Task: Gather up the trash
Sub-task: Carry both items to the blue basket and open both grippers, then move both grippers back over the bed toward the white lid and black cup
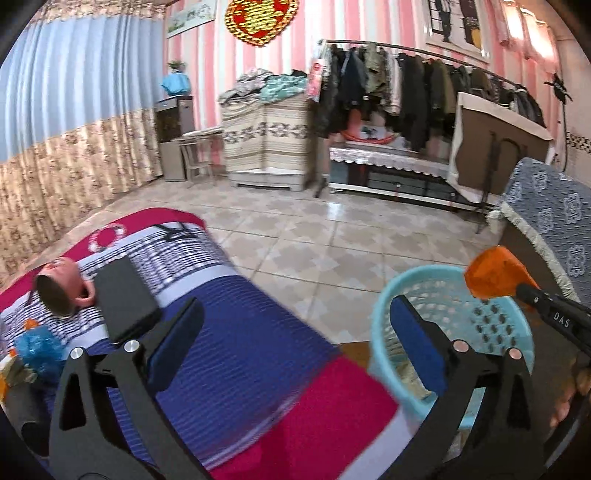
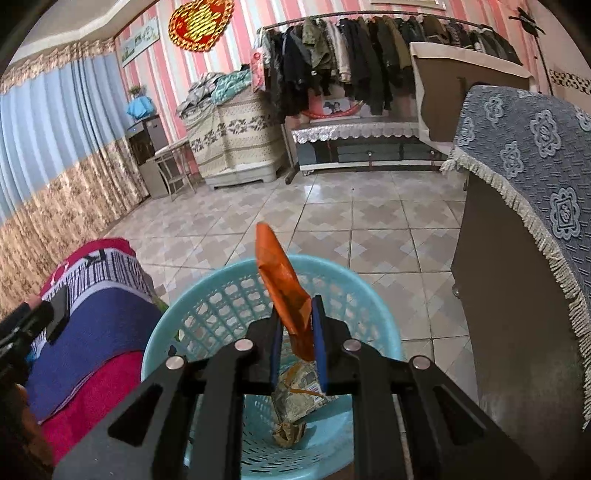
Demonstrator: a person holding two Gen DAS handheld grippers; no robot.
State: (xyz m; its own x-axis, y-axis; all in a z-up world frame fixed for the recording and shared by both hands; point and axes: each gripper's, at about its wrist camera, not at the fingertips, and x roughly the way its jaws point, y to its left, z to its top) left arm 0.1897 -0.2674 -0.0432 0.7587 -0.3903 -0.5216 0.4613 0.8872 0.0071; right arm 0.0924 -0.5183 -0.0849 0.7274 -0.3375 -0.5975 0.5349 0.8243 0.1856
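Black right gripper (image 2: 297,343), blue pads clamped on a crinkled orange wrapper (image 2: 284,291) above the turquoise lattice plastic basket (image 2: 221,295); left gripper (image 1: 295,343) gapes empty; "DAS" legible.

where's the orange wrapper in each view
Left wrist: the orange wrapper is at the right edge, above the far rim of the blue basket, pinched by the right gripper.
Right wrist: the wrapper is centre frame, upright between the right gripper's pads, over the basket.
Shared landmark: the red and gold wall ornament.
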